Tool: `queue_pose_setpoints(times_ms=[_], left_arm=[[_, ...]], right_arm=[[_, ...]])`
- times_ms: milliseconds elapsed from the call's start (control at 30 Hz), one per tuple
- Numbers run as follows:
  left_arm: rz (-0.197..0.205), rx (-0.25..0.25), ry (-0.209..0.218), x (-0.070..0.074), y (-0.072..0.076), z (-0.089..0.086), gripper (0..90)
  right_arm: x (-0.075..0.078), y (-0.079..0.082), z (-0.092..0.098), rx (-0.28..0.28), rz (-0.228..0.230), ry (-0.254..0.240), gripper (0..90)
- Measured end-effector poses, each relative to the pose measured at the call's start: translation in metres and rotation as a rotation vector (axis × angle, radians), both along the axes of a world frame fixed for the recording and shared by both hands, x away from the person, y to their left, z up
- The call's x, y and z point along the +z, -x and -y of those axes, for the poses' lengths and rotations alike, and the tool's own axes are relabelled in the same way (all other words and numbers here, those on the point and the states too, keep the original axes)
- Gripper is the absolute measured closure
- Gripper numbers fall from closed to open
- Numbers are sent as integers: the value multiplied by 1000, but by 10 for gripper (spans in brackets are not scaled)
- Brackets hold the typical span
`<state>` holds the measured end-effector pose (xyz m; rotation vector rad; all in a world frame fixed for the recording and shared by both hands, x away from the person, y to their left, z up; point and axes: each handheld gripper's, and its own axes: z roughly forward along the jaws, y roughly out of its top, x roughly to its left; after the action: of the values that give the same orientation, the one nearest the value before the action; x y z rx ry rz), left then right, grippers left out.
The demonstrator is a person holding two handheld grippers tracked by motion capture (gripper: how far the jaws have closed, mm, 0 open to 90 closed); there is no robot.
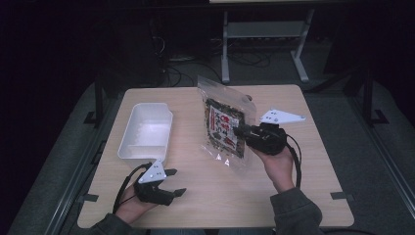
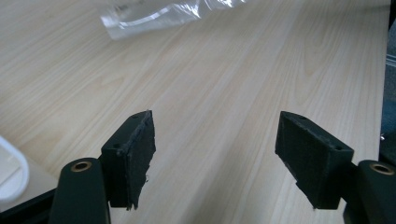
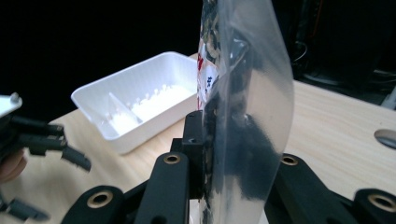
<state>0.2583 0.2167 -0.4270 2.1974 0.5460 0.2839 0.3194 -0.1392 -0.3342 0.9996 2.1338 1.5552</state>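
At 7 o'clock on the table (image 1: pixel 293 205), the left gripper (image 1: pixel 175 182) is hovering low with its jaws standing wide apart and nothing between them. The white tray (image 1: pixel 145 132) is sitting just beyond it, at about 10 o'clock on the tabletop.

Toward the middle, the pouch (image 1: pixel 226 122) is hanging upright, lifted off the wood, its clear bottom edge trailing toward 6 o'clock.

At 3 o'clock of the pouch, the right gripper (image 1: pixel 240 131) is clamping the pouch by its side edge, pads pinching the film.

The pouch looks light, thin and floppy, with glossy film that is likely slippery and crinkles easily; its contents may crush. A flat sealed margin seems the safest place to pinch, rather than the filled middle.
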Motion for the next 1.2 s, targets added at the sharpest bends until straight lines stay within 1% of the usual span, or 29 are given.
queue_pose_setpoints(times_ms=[67, 233, 333, 400, 433, 533, 600, 700, 800, 867, 967, 1033, 1067, 1200], left_arm=[[2, 8, 8, 0, 1, -3, 272], [8, 18, 9, 1, 2, -9, 260], [7, 18, -5, 0, 2, -10, 249], [9, 16, -15, -1, 3, -10, 235], [12, 15, -21, -1, 3, -10, 229], [16, 17, -22, -1, 4, -12, 222], [11, 23, -20, -1, 5, -15, 212], [6, 27, -23, -2, 6, -19, 209], [1, 32, -28, -3, 7, -24, 201], [-1, 33, -28, -4, 8, -27, 198], [0, 36, -40, -3, 8, -29, 196], [-2, 37, -33, -3, 9, -31, 196], [-1, 39, -36, -3, 9, -32, 196], [-5, 40, -44, -4, 11, -35, 197]], right_arm=[[3, -2, -6, -15, 11, -2, 753], [9, -6, -19, -36, 39, -15, 753], [12, -9, -29, -53, 41, -26, 754], [13, -11, -37, -53, 42, -27, 754], [13, -13, -42, -51, 43, -37, 754], [14, -16, -53, -50, 52, -49, 754], [15, -18, -61, -54, 68, -58, 754], [16, -21, -70, -59, 78, -72, 754], [16, -23, -79, -58, 73, -92, 754], [16, -25, -85, -60, 75, -98, 754], [16, -27, -94, -51, 74, -111, 754], [16, -28, -101, -54, 79, -116, 754], [16, -29, -104, -55, 86, -117, 754], [19, -34, -121, -52, 91, -136, 754]])
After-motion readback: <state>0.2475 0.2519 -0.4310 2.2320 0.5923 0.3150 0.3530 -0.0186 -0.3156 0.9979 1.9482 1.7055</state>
